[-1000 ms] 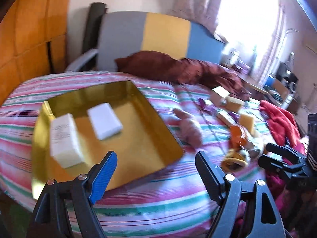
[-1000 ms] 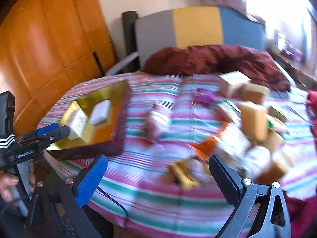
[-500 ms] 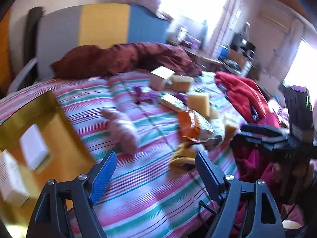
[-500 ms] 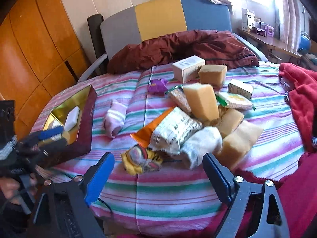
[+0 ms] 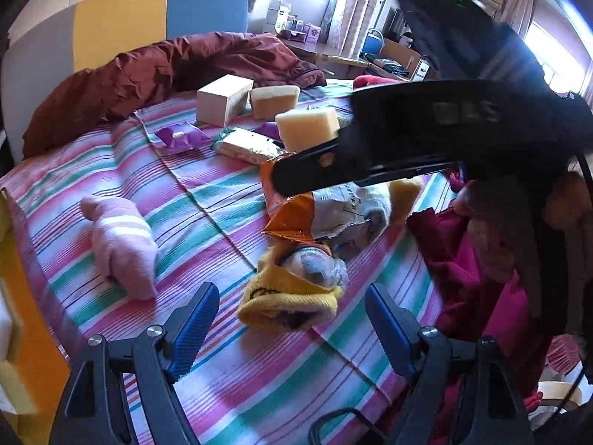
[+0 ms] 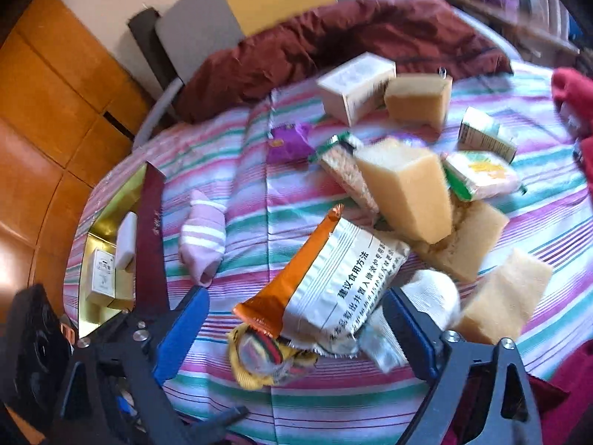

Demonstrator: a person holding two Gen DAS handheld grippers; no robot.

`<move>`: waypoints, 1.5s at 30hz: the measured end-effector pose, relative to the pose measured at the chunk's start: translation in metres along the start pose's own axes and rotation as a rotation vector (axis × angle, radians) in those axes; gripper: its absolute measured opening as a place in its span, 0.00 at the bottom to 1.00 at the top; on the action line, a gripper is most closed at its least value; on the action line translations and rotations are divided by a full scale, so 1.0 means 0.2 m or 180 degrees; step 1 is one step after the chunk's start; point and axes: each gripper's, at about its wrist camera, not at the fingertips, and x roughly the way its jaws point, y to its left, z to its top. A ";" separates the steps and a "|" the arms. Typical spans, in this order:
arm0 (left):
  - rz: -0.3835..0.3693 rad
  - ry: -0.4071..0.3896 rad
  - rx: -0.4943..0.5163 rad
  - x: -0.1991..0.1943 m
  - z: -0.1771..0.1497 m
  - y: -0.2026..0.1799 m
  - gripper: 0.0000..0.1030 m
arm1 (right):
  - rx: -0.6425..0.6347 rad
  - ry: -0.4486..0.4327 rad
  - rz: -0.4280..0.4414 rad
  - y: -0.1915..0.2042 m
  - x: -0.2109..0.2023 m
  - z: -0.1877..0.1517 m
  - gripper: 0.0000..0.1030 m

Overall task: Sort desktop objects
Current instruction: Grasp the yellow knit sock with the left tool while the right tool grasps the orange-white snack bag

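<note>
On the striped cloth [image 5: 207, 200] lies a pile of objects. My left gripper [image 5: 292, 330] is open, low over a rolled yellow sock [image 5: 289, 296] that lies just ahead of its blue pads. A pink sock [image 5: 122, 248] lies to its left. My right gripper [image 6: 296, 337] hangs over the pile with its jaws opening. The orange and silver snack packet [image 6: 333, 278] and the yellow sock [image 6: 259, 356] lie between its fingers, untouched by the pads. The right gripper's black body [image 5: 407, 137] crosses the left wrist view above the packet [image 5: 307, 207].
A gold tray [image 6: 107, 207] with white boxes sits at the left edge. Yellow sponges [image 6: 407, 189], a white carton [image 6: 355, 81], a purple wrapper [image 6: 289, 141], a green packet [image 6: 481, 174] and a white sock [image 6: 433, 293] crowd the pile. A maroon quilt [image 5: 166, 70] lies behind, red cloth [image 5: 474, 278] to the right.
The left wrist view has swung right, away from the gold tray, and down onto the yellow sock. The right gripper has come lower and closer over the pile and now crosses the left view.
</note>
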 end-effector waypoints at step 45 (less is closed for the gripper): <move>0.0157 -0.0046 0.0020 0.02 -0.13 -0.07 0.37 | -0.0297 -0.0066 -0.0129 0.03 0.15 0.04 0.64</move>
